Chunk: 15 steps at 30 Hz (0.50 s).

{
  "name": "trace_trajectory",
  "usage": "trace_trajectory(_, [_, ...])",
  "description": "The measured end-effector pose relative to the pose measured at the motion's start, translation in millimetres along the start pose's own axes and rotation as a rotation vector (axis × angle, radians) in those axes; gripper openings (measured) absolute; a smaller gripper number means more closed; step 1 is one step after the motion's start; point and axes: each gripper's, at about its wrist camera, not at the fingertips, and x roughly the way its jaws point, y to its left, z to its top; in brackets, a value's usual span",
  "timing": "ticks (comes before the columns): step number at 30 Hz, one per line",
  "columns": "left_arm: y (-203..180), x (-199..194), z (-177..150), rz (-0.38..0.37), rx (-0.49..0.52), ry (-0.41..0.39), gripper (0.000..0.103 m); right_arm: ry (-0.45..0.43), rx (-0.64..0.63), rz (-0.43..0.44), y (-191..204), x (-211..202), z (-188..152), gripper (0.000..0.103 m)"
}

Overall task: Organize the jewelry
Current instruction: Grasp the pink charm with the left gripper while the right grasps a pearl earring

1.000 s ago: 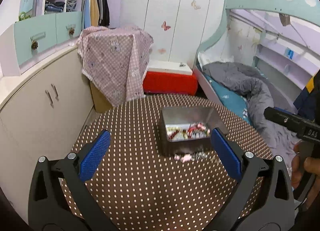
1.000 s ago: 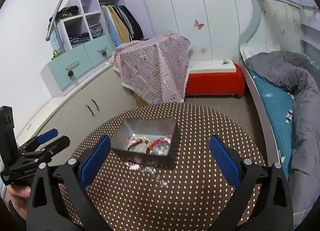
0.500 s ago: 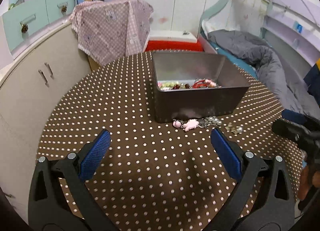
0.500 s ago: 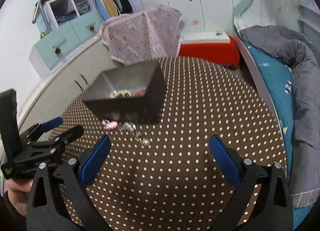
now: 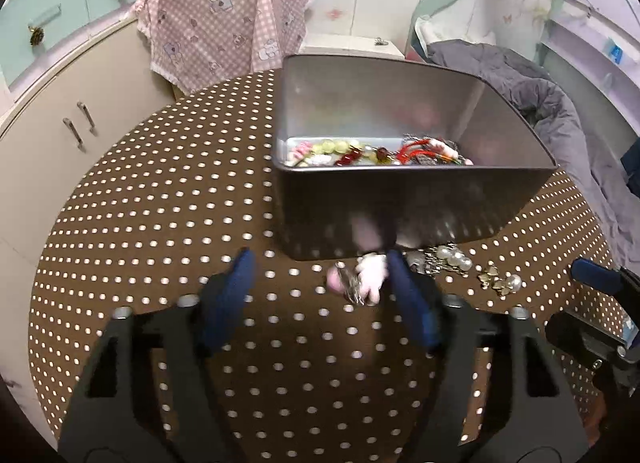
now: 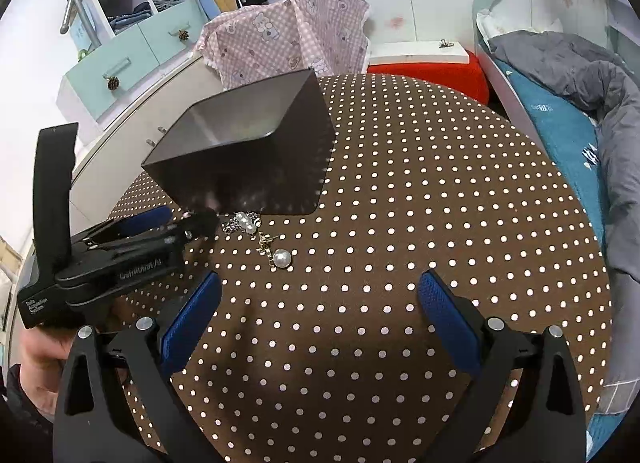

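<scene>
Left gripper (image 5: pixel 320 269) closing; pink charm (image 5: pixel 370 277) lies between its fingers, just inside the right one, against the metal box (image 5: pixel 400 211) front. Right gripper (image 6: pixel 320 295) wide open, empty; pearl earring (image 6: pixel 282 259) lies ahead-left on dotted surface (image 6: pixel 440 203).

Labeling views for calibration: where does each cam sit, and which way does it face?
Left wrist: on the left gripper, angled down at the pink charm in front of the metal box; its fingers are closing around the charm, and the right gripper shows at the edge.
Right wrist: on the right gripper, angled down at the dotted table; open fingers, left gripper, a hand.
Shared: box, pearl jewelry, table.
</scene>
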Motion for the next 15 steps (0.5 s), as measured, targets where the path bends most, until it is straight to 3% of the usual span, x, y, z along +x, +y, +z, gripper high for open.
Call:
trace_trajectory(3, [10,-5,-5,-0.022,-0.011,-0.007,0.046,0.000,-0.020,0.009,6,3,0,0.095])
trace_trajectory(8, [12,-10,-13,-0.030,0.015,-0.008,0.045,-0.002,-0.096,0.031,25,10,5,0.090])
trace_trajectory(10, [12,-8,-12,-0.031,0.020,-0.007,0.045,-0.004,-0.139,0.041,34,14,9,0.074])
trace_trajectory(15, [13,-8,-13,-0.051,0.037,-0.006,0.045,0.028,-0.181,0.004,34,27,15,0.051])
